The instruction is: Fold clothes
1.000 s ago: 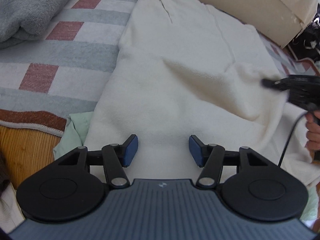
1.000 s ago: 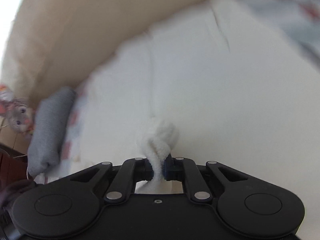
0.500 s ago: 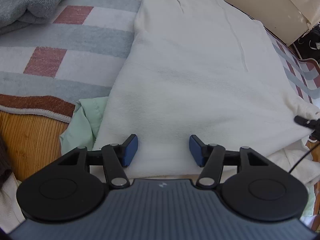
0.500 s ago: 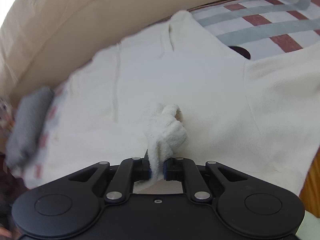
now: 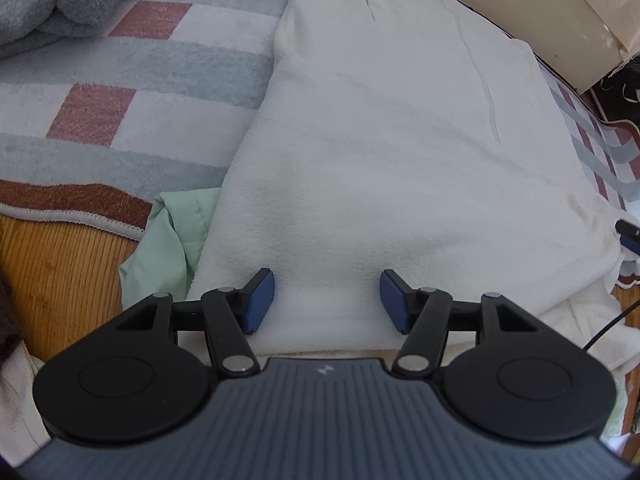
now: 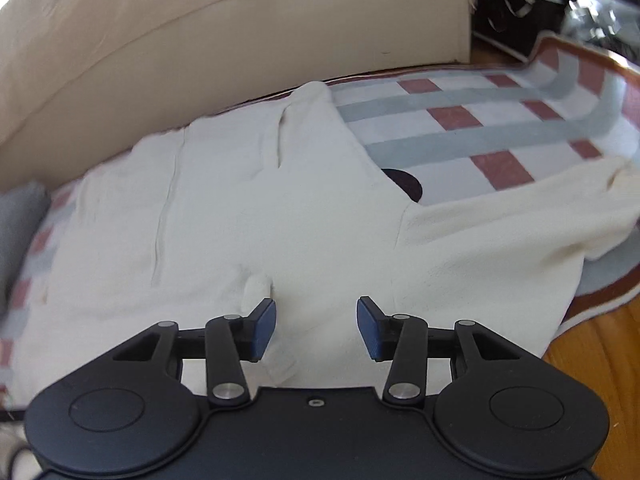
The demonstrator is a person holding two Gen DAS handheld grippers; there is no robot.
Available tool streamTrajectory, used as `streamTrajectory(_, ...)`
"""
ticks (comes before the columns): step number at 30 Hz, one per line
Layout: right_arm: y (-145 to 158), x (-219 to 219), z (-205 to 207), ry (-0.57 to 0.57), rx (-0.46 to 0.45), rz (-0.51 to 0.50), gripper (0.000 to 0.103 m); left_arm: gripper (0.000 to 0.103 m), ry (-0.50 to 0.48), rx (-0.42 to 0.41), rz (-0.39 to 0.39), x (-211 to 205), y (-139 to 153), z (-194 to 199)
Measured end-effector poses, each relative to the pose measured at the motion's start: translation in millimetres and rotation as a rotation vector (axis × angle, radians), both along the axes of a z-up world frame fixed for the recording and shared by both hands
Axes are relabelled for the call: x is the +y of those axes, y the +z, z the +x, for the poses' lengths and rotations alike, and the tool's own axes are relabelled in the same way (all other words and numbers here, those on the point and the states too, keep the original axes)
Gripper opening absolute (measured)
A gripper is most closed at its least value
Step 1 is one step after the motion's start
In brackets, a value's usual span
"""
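My right tongs [image 6: 316, 328] have just sprung apart; the cream garment [image 6: 248, 216] lies spread below and ahead of them, a small bump of its cloth just past the left pad, nothing gripped. My left tongs [image 5: 327, 301] hang apart above the garment's near edge, pads clear of it. A green cloth [image 5: 176, 236] pokes out to their left, on the checked rug [image 5: 132, 80].

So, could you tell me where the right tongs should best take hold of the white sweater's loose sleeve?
Probably at the cuff end of the sleeve, coming from the rug side. The sleeve lies stretched out flat away from the sweater body, and its end bunches up slightly, offering an edge to pinch.
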State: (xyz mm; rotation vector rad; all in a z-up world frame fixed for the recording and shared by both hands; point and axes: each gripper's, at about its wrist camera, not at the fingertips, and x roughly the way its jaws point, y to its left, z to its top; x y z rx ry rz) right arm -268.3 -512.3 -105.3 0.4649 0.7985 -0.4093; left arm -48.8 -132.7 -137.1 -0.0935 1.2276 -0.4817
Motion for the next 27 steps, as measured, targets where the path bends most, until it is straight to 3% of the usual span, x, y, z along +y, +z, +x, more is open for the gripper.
streamTrajectory(4, -10.2, 9.3, 6.1, 0.081, 0.018, 0.037, 0.049, 0.059, -0.016, -0.007, 0.005, -2.2, 2.0, -0.4)
streamTrajectory(7, -27.4, 31.6, 14.2, 0.147, 0.105, -0.080, 0.049, 0.062, -0.050, -0.029, 0.050, -9.4, 4.1, -2.4)
streamTrajectory(11, -30.7, 45.3, 16.3, 0.201, 0.130, -0.194, 0.050, 0.063, -0.077, -0.050, 0.125, -19.5, 7.4, -7.1)
streamTrajectory(16, -20.2, 11.6, 8.6, 0.095, 0.086, -0.111, 0.059, 0.063, -0.170, -0.116, 0.125, -45.9, 41.1, -3.1)
streamTrajectory(22, 6.9, -60.9, -25.1, -0.106, -0.031, -0.086, 0.061, 0.063, -0.421, -0.239, 0.014, -160.4, 95.5, 4.2)
streamTrajectory(24, 12.9, -92.7, -43.0, -0.180, -0.087, -0.071, 0.061, 0.064, -0.511, -0.312, 0.070, -217.6, 102.9, -7.8)
streamTrajectory(26, 18.3, -123.7, -64.6, -0.236, -0.167, -0.044, 0.061, 0.065, -0.599, -0.404, 0.185, -279.2, 100.0, -31.7)
streamTrajectory(27, 20.3, -139.8, -78.2, -0.258, -0.207, -0.030, 0.061, 0.065, -0.660, -0.422, 0.184, -305.6, 95.1, -44.3)
